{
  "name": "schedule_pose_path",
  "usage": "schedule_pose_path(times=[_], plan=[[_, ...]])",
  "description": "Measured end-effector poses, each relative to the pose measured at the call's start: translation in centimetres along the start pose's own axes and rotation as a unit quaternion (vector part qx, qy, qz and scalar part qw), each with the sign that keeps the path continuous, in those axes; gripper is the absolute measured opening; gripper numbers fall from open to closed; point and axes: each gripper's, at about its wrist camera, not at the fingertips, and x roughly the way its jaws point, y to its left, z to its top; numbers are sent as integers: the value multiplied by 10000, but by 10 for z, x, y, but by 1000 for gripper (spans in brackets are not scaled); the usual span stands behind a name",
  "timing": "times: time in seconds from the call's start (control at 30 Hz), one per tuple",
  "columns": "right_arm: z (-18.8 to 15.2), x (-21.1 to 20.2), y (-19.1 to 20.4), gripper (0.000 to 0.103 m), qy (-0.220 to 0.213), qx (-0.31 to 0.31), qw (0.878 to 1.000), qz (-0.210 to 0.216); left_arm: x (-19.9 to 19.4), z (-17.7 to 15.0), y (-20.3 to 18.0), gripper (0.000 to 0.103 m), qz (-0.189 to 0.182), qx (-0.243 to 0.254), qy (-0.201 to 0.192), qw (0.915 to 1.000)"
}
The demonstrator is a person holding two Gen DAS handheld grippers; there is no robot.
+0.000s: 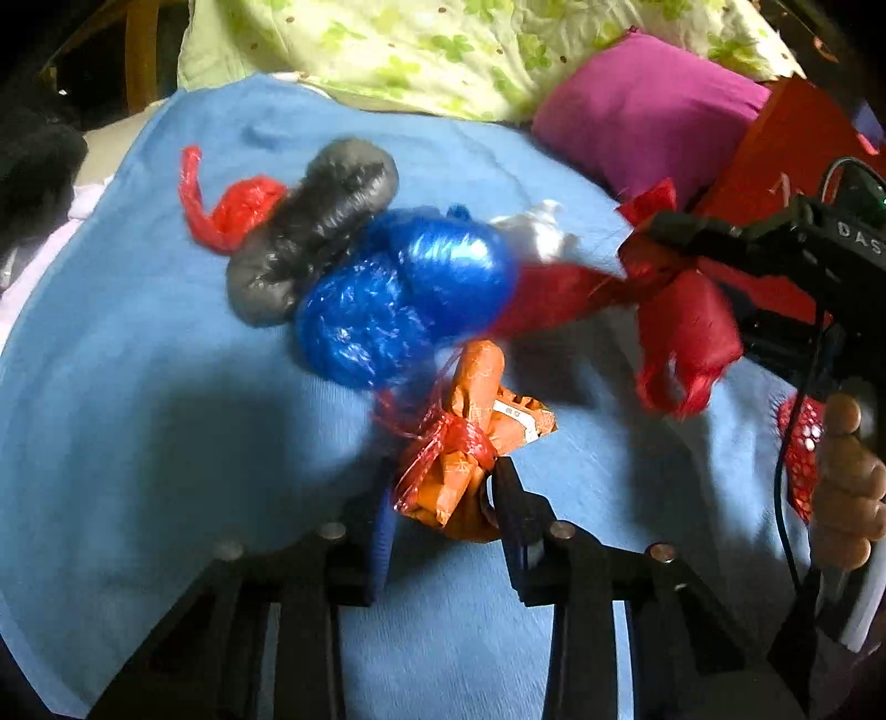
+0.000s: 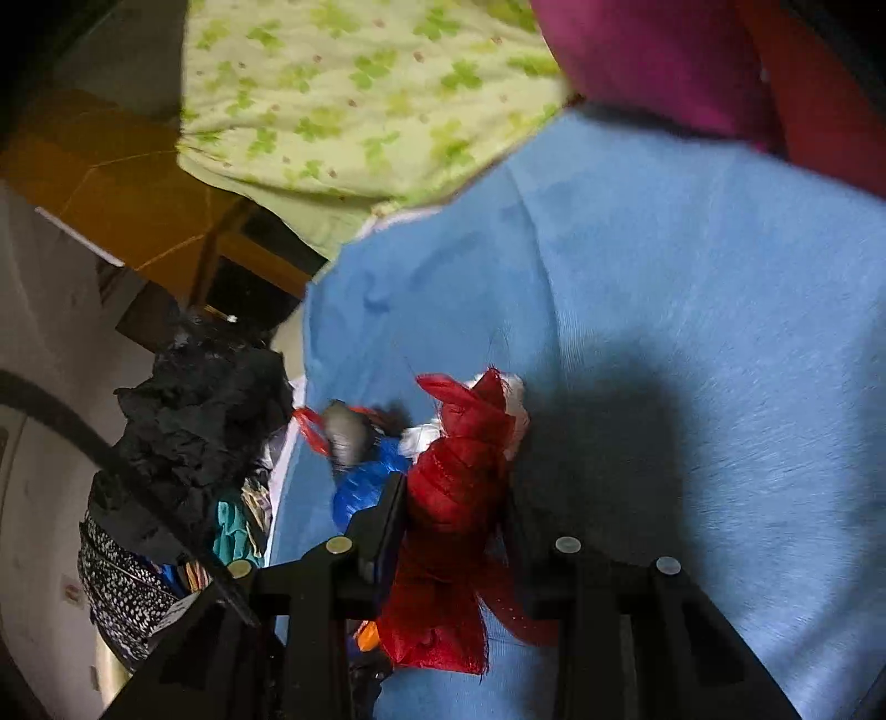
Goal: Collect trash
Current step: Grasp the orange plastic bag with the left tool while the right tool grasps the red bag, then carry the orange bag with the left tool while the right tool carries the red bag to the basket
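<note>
- A blue blanket (image 1: 138,387) covers the surface; a green floral quilt (image 1: 432,50) and a magenta pillow (image 1: 648,116) lie along its far edge, with a red box (image 1: 803,138) at the far right corner.
- The left gripper (image 1: 443,498) has its fingers clamped on an orange wrapper bundle (image 1: 470,443) tied with red plastic strips, held at the near middle of the blanket.
- Just beyond that bundle sits a blue plastic bag (image 1: 398,299), touching a grey plastic bag (image 1: 315,221) farther out; a red plastic bag (image 1: 232,210) pokes from behind the grey one toward the left edge, and a white scrap (image 1: 537,227) lies right of the blue bag.
- The right gripper (image 2: 454,493) is closed on a dark red ribbon wad (image 2: 454,476), lifted above the right side of the blanket; loose ends hang below the fingers.
- Off the blanket's left edge, the right wrist view shows a black crumpled bag (image 2: 205,410).
</note>
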Motion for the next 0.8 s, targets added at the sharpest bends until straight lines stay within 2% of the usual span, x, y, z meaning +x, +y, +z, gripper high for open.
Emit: schedule_pose_path(times=[0.2,0.37,0.6,0.8], plan=[[-25,-61,20,35,-667,-536,9956,390,-41,-23,-14,35,-52,1,-237,9997],[-49,-109,32,35,-1276,-1059,9856,326,-79,-34,-24,35,38,165,-540,9984],[-81,-148,36,35,-1632,-1570,9740,12,-120,-38,-34,35,229,361,-936,9947],[-97,-158,33,35,-1643,-1755,9705,-170,-139,-42,-47,35,346,453,-1135,9919]])
